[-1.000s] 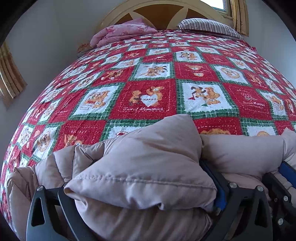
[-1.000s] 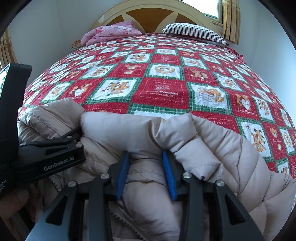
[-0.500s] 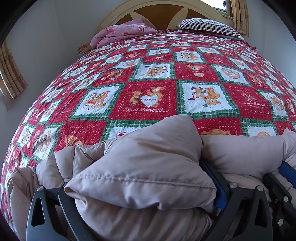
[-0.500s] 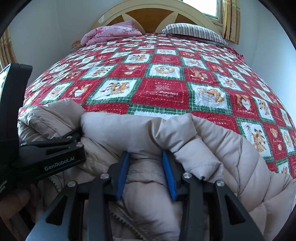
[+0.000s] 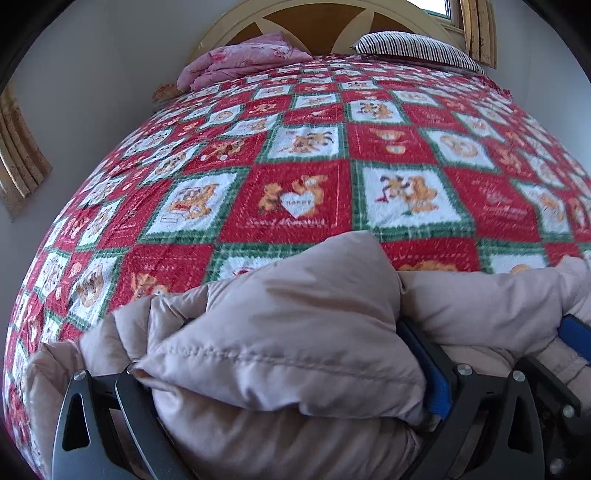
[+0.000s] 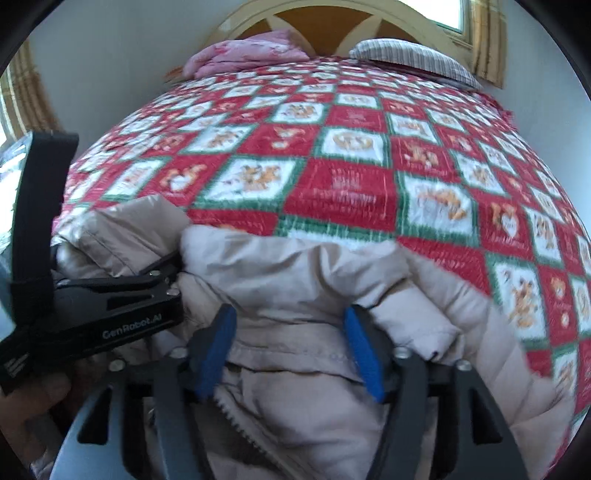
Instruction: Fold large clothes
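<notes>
Since half a second earlier, our right tool (image 6: 290, 347) had spread its blue pads (image 6: 364, 354) much wider apart, so it was no longer pinching the beige puffer jacket (image 6: 295, 280); the puffy fabric just bulged loosely between them. Both views had also gone blurry and the bed looked a bit further off, so we were clearly on the move.

Our left tool (image 5: 280, 373) was clamped on a thick bunched fold of the jacket (image 5: 280, 332), with padding spilling over the top of its black frame and only one blue pad (image 5: 436, 384) peeking out. From the right wrist view we could see that left tool (image 6: 162, 273) side on, biting into the jacket's left end, with a hand (image 6: 33, 410) underneath it.

The jacket was heaped at the near edge of the bed, on the red, white and green cartoon quilt (image 5: 332, 155), zipper teeth (image 6: 236, 417) showing close to the right camera. Up by the headboard (image 5: 325, 22) sat a folded pink blanket (image 5: 243, 59) and a striped pillow (image 5: 410, 46).
</notes>
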{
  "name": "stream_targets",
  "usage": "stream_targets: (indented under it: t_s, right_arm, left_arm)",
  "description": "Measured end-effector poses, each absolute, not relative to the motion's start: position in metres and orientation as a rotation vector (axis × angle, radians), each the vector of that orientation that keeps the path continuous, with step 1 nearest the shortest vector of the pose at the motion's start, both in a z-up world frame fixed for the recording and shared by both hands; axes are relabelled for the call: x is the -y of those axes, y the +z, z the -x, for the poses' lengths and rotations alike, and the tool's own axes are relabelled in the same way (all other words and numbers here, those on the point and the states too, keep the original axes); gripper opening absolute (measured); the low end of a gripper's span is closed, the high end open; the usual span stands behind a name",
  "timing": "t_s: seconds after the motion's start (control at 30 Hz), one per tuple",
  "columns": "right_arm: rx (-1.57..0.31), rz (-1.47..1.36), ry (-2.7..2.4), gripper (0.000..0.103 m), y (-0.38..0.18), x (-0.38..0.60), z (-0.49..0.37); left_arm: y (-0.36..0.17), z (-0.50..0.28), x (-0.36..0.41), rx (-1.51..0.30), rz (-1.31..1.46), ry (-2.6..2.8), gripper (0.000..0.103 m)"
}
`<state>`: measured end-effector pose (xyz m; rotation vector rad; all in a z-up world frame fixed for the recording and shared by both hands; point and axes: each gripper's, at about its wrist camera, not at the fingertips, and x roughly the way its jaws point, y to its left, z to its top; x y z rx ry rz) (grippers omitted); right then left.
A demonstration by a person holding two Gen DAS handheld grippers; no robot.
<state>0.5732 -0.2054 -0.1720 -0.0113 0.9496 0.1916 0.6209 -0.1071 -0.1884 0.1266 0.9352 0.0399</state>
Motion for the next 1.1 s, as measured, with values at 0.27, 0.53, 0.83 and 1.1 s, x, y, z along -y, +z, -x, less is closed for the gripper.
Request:
stream_targets:
  t_s: [0.27, 0.53, 0.83, 1.1]
  right_arm:
    - [-0.781, -0.03, 0.17, 0.089, -0.088, 0.259, -0.492]
    - [-0.805, -0.091, 0.209, 0.096, -0.082, 0.308, -0.344]
    - [-0.91, -0.252, 0.075, 0.096, -0.13, 0.354, -0.209]
    - [-0.988, -0.373, 0.01, 0.096, -0.178, 0.36, -0.128]
  left_arm:
    - [-0.1, -0.547, 0.078, -0.747, -0.052, -0.045, 0.102]
    - [-0.041, -0.377, 0.016, -0.57, -0.039, -0.161, 0.102]
    - [-0.079, -0.214, -0.066, -0.571, -0.114, -0.101, 0.102]
    - [-0.147, -0.141, -0.119, -0.703, -0.071, -0.06, 0.102]
